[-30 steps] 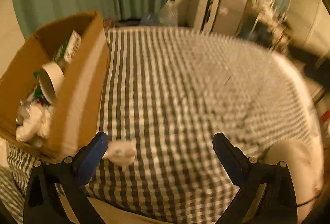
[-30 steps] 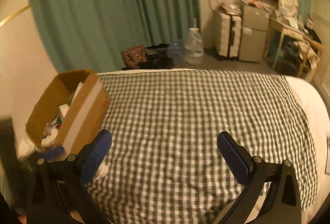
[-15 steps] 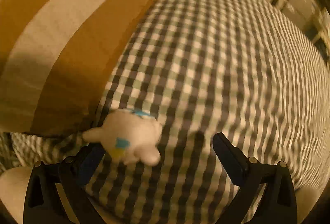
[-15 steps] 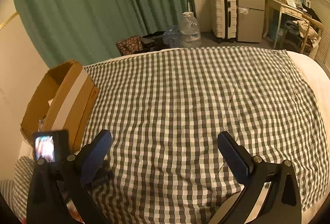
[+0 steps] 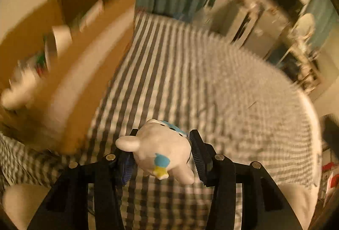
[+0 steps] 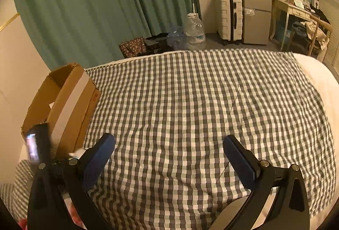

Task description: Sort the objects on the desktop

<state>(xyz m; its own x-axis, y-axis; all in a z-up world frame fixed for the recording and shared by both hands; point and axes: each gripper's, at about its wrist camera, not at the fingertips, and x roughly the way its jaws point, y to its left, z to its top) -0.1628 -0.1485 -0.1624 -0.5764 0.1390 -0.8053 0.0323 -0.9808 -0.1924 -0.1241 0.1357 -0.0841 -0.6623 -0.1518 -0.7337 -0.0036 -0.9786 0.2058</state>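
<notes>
The cardboard box (image 5: 70, 73) stands at ten o'clock on the checked cloth (image 5: 190, 81). The left gripper (image 5: 162, 150) has just closed and clenches the white plush toy (image 5: 163, 150), whose long axis runs eleven to five o'clock. The right gripper (image 6: 168, 158) hangs released above bare cloth.

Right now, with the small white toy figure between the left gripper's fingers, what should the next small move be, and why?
Probably lift the small white toy figure toward the open brown cardboard box. The left gripper has just closed on it, and the box beside it already holds sorted items.
</notes>
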